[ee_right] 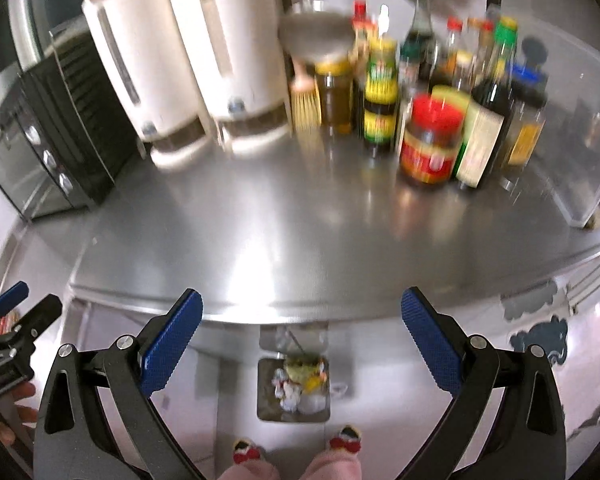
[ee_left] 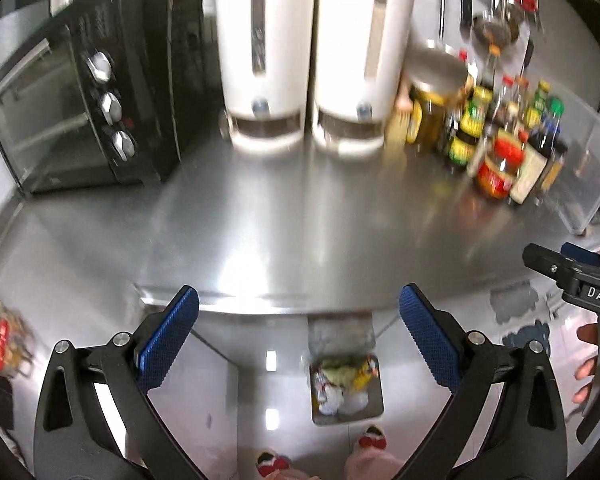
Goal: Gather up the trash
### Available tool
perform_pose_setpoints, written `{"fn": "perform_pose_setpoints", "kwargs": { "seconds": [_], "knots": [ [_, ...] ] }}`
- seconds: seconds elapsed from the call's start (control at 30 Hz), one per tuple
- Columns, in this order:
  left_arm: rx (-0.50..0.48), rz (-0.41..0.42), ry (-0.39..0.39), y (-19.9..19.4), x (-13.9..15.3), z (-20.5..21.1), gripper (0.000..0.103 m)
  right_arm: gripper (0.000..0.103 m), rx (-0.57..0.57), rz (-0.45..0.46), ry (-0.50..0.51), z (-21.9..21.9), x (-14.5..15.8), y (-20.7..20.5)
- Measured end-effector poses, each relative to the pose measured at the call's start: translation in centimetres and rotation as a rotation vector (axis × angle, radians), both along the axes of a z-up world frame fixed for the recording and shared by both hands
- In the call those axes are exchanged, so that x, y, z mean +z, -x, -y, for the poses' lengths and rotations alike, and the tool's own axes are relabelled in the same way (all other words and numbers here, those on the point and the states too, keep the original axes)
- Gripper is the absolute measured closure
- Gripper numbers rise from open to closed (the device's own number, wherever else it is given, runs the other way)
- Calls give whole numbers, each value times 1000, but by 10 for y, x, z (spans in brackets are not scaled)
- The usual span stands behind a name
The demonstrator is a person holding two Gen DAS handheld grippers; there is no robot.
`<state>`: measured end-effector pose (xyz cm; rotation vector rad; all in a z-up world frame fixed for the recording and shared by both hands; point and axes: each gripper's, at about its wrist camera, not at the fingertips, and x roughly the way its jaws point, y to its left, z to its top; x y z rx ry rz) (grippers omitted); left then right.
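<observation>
Both claws hang above the front edge of the brushed stainless-steel desk [ee_left: 284, 224], looking down past it to the floor. The left claw [ee_left: 299, 330] is spread wide with nothing between its blue ribbed pads [ee_left: 168, 340], and the right claw [ee_right: 301, 332] is spread just as wide and equally empty.

Below the desk's front edge, on the glossy floor, stands a small square metal bin [ee_left: 346, 390] with its lid up, filled with crumpled white, yellow and green trash [ee_right: 300, 380]. Just in front of it are the person's feet in pink slippers with red bows [ee_right: 296, 448].

Along the desk's back edge stand two tall white cylindrical canisters [ee_left: 308, 56]. A black toaster oven with silver knobs [ee_left: 100, 100] sits at the back-left corner. A cluster of sauce bottles and jars [ee_right: 432, 92] stands toward the back right, beside a clear plastic box [ee_right: 572, 128] at the right edge.
</observation>
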<state>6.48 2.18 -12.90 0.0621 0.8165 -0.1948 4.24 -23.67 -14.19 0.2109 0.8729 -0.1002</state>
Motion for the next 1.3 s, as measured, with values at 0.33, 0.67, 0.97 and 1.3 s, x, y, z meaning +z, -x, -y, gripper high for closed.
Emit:
{"fn": "perform_pose_setpoints", "kwargs": {
  "seconds": [0.33,0.67,0.97,1.3],
  "knots": [
    [18,145,0,20,82,-5,8,3,-49,153,119,-2,85,22],
    [24,209,4,48,115,0,8,3,-103,256,155,-8,127,58],
    [34,240,-3,69,128,-3,8,3,-71,253,116,-16,131,70],
    [47,268,-4,82,136,-4,8,3,-55,286,135,-22,139,78]
  ]
}}
